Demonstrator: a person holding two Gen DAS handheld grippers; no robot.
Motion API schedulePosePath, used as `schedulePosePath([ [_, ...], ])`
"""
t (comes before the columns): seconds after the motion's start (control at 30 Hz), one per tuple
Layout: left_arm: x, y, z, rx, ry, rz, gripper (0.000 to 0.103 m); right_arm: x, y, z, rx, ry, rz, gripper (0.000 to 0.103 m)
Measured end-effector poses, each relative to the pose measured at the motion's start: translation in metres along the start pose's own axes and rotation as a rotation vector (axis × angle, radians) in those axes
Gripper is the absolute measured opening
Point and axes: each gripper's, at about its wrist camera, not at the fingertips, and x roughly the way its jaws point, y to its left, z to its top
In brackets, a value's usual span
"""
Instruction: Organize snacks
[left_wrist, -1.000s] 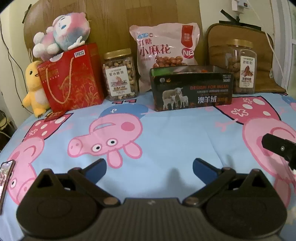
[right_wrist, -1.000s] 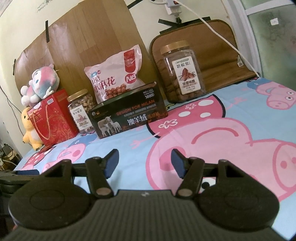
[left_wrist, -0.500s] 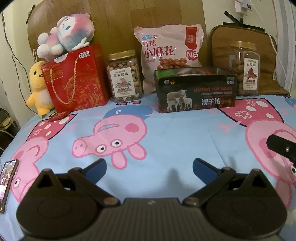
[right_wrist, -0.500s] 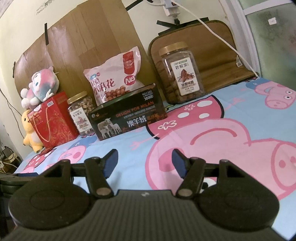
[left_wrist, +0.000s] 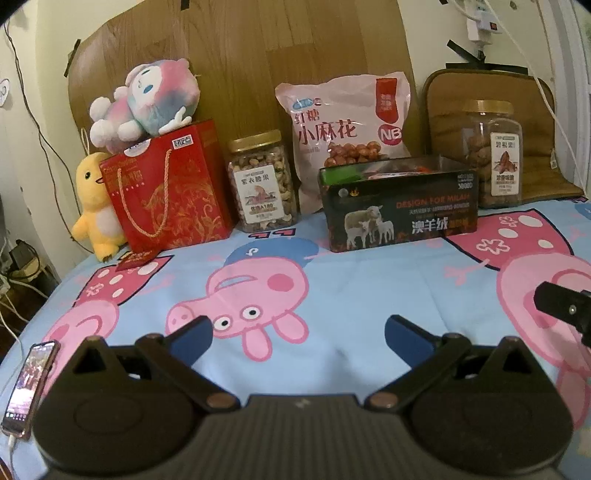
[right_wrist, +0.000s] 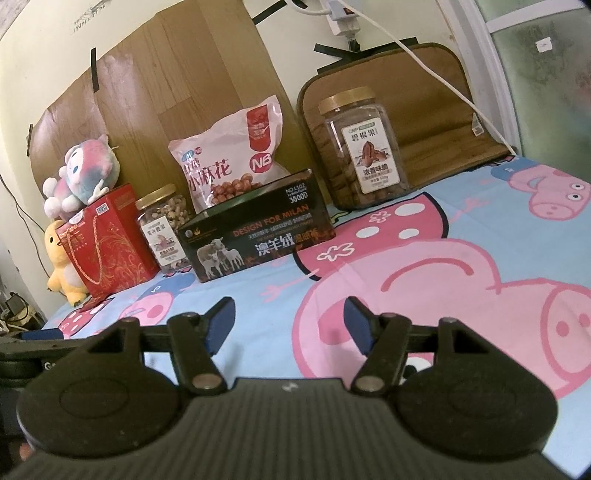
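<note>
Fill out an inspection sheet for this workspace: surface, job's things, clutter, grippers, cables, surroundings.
Surface: bed sheet with pink pig print, mostly bare in front.
Job's things: cashew jar, pink snack bag, open black box and pecan jar, all upright in a row at the back.
Clutter: red gift bag with a plush toy on top, yellow duck, phone at the sheet's left edge.
Grippers: left gripper open, empty; right gripper open, empty.
Cables: white cable from a wall plug over the brown cushion.
Surroundings: wood board taped to the wall.
</note>
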Motion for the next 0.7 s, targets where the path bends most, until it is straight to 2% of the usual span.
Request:
schedulePosePath([
  [0.5, 0.0025, -0.0021, -0.0009, 0.008, 0.052, -0.033, 0.103, 0.0003, -0.0015, 0.0005, -0.001, 0.001, 0.002, 0.068],
  [0.7, 0.0035, -0.0019, -0.0021, 0.006, 0.063, -0.089, 0.103, -0.0004, -0.0012, 0.0003, -0.001, -0.001, 0.003, 0.068],
])
